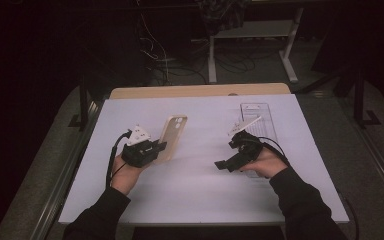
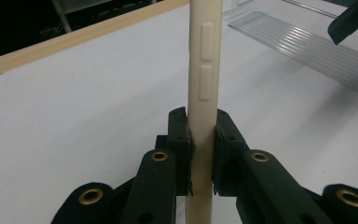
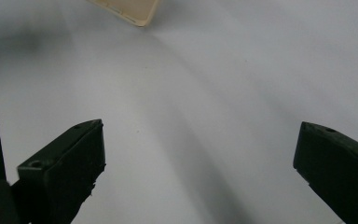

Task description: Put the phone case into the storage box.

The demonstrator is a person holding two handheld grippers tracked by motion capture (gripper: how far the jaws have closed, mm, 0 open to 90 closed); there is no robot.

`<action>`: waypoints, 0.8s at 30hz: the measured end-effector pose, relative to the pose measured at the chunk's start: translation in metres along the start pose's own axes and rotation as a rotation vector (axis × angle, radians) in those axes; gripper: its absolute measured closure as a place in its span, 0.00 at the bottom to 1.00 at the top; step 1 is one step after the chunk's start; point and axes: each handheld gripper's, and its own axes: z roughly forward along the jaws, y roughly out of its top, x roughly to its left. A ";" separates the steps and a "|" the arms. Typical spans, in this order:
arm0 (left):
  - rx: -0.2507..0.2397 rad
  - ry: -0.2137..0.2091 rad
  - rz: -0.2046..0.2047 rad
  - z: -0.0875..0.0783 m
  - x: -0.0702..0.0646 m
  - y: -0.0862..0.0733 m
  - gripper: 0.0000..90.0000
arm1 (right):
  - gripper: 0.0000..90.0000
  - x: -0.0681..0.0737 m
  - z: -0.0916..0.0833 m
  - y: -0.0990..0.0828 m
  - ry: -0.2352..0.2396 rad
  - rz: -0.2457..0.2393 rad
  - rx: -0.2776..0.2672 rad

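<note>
The left hand-held gripper (image 2: 201, 154) clamps the cream phone case (image 2: 204, 93) upright, the right hand-held gripper (image 3: 198, 172) gapes empty, likely next steadying the case.

dim room, white tabletop (image 1: 200, 195) with wooden far edge, grey floor (image 1: 370, 165), white desk legs (image 1: 212, 60), tangled cables (image 1: 155, 45)

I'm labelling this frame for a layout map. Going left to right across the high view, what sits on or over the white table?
Left hand-held gripper → cream phone case clamped in it → right hand-held gripper, jaws open and empty → clear plastic tray lying flat on the white table.
</note>
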 end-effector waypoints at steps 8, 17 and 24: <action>0.012 0.011 0.003 0.000 -0.001 -0.001 0.89 | 0.01 0.001 -0.001 0.001 -0.010 0.015 -0.012; 0.014 0.019 -0.008 -0.001 -0.001 -0.001 0.89 | 0.00 0.005 0.001 0.008 -0.019 0.056 -0.042; 0.001 0.022 -0.025 -0.001 -0.001 -0.001 0.89 | 0.00 0.007 0.006 0.016 -0.029 0.090 -0.068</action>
